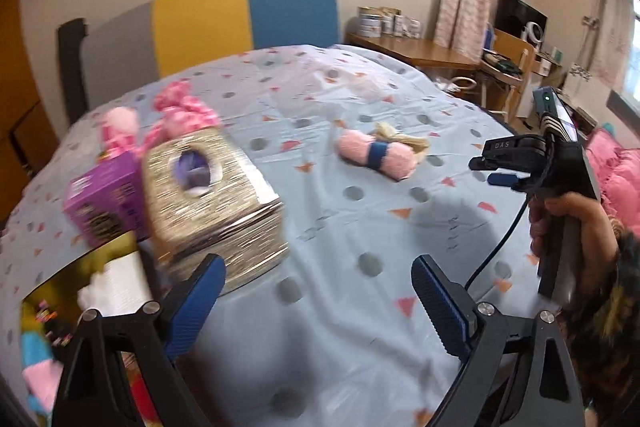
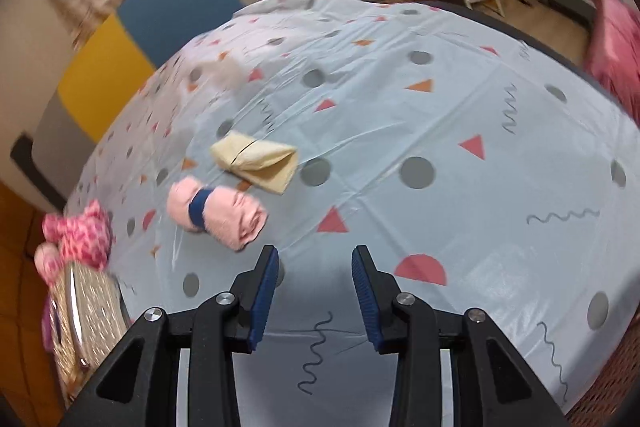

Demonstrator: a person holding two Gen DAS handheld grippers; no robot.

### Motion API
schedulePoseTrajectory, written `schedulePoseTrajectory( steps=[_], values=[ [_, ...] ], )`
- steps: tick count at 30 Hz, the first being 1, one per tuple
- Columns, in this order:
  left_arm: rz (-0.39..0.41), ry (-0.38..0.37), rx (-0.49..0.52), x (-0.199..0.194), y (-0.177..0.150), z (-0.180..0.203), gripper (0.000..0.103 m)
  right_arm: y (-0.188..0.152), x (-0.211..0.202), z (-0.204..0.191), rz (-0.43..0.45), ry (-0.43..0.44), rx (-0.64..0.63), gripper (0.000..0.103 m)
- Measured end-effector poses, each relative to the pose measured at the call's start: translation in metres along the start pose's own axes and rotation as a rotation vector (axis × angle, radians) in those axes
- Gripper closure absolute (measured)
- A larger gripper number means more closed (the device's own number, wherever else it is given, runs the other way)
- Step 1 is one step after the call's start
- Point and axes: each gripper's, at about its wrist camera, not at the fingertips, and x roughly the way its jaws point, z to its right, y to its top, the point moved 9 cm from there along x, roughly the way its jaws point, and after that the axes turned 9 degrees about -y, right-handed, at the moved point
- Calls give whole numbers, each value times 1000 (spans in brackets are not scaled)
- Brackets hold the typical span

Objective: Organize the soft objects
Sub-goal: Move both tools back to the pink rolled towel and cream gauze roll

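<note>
The left gripper (image 1: pixel 316 291) has its blue fingers wide apart, with nothing between them. It hangs over a bed (image 1: pixel 360 227) with a light blue sheet covered in dots and triangles. A shiny gold box (image 1: pixel 216 203) sits just beside its left finger, next to a purple box (image 1: pixel 106 199).

The right gripper (image 2: pixel 314 291) has its fingers a little apart and holds nothing. A pink rolled towel (image 2: pixel 218 213) with a dark blue band lies on the sheet just ahead. A folded yellow cloth (image 2: pixel 260 161) lies just behind the towel.
</note>
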Motion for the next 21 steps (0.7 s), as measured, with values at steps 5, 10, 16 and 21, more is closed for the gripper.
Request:
schedulePoseTrajectory(
  steps=[5,10,16,21],
  values=[
    [-84,-86,-65,62,25,24,18,6,-4,14,-2,33,97,63],
    [-144,-139,-148,124,51,38,22,9,-6,12,-8,77,114,63],
    [-192,-143,-294,191,79,29,19,5,-5,3,-36,127,99,63],
    [-235,-133,-376,239,92,20,16,2,-6,-5,-50,160,83,63]
  ],
)
